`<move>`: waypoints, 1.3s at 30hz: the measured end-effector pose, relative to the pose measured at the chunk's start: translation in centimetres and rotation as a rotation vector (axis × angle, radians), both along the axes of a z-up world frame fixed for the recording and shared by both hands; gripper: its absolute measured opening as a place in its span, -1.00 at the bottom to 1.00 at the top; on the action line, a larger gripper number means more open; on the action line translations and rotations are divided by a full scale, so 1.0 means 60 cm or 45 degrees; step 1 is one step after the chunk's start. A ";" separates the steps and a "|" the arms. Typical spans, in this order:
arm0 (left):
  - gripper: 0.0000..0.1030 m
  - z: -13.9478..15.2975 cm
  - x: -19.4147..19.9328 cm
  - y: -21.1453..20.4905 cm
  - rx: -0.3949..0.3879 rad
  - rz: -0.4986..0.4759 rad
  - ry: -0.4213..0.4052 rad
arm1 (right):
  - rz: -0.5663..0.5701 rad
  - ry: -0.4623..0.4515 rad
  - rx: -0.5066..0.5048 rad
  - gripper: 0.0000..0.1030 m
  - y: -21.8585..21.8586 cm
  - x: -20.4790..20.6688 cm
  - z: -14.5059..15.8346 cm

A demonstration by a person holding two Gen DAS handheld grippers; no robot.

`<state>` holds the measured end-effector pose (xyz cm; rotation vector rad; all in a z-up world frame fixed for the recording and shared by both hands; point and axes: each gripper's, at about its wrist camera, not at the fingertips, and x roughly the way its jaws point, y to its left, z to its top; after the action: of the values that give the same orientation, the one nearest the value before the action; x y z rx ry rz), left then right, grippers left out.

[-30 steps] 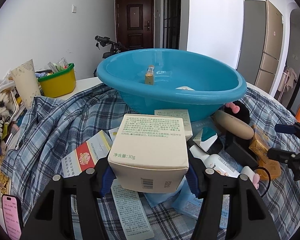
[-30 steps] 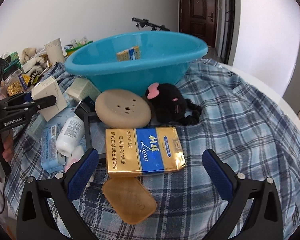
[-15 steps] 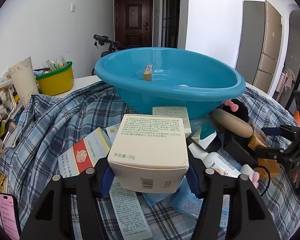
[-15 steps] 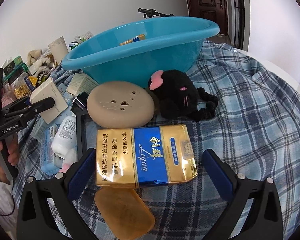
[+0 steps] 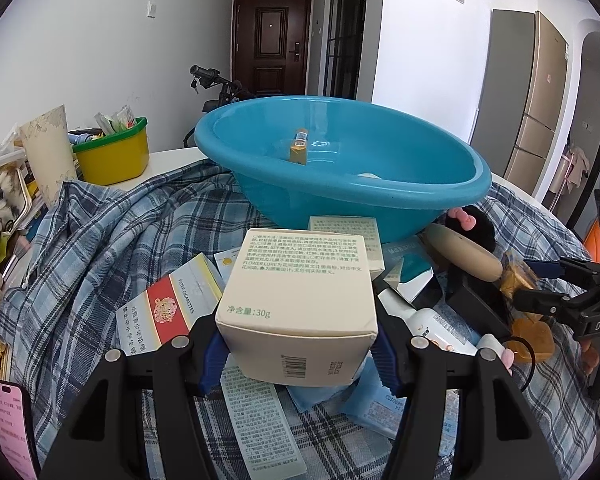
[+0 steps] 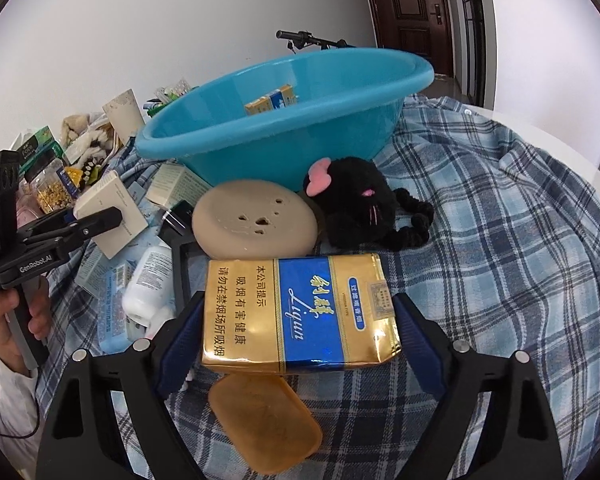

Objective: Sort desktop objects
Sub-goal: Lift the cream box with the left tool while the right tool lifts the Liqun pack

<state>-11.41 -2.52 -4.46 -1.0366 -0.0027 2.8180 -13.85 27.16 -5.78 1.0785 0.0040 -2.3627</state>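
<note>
My left gripper point(image 5: 298, 354) is shut on a cream cosmetic box point(image 5: 296, 300) and holds it above the clutter in front of the blue basin point(image 5: 340, 172); it also shows in the right wrist view point(image 6: 96, 220), with the box point(image 6: 114, 212). My right gripper point(image 6: 296, 336) has its blue pads on both sides of a gold and blue cigarette carton point(image 6: 300, 316), which is tilted up off the plaid cloth. The basin point(image 6: 284, 120) holds a small gold and blue pack point(image 6: 272, 100).
An amber soap bar point(image 6: 264, 416), a beige round case point(image 6: 256, 220) and a black plush toy point(image 6: 364, 208) lie around the carton. A white bottle point(image 6: 148, 280), a red and white cigarette carton point(image 5: 168, 304) and leaflets lie at left. A yellow tub point(image 5: 112, 152) stands behind.
My right gripper has closed in on the gold and blue carton and tipped it up. My left gripper has held the cream box nearly still.
</note>
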 end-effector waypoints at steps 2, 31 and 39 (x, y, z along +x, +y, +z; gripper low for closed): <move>0.22 0.004 0.003 0.001 -0.001 0.004 0.008 | 0.002 0.016 -0.002 0.71 -0.001 0.006 0.012; 0.50 0.017 0.001 -0.006 -0.028 0.014 -0.004 | 0.044 0.218 -0.053 0.71 -0.022 0.075 0.144; 0.17 0.009 -0.002 0.009 -0.053 0.002 0.006 | 0.038 0.205 -0.064 0.71 -0.017 0.068 0.136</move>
<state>-11.53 -2.00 -3.91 -1.0395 0.0556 2.8332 -9.75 26.13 2.40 0.8567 0.0193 -2.4032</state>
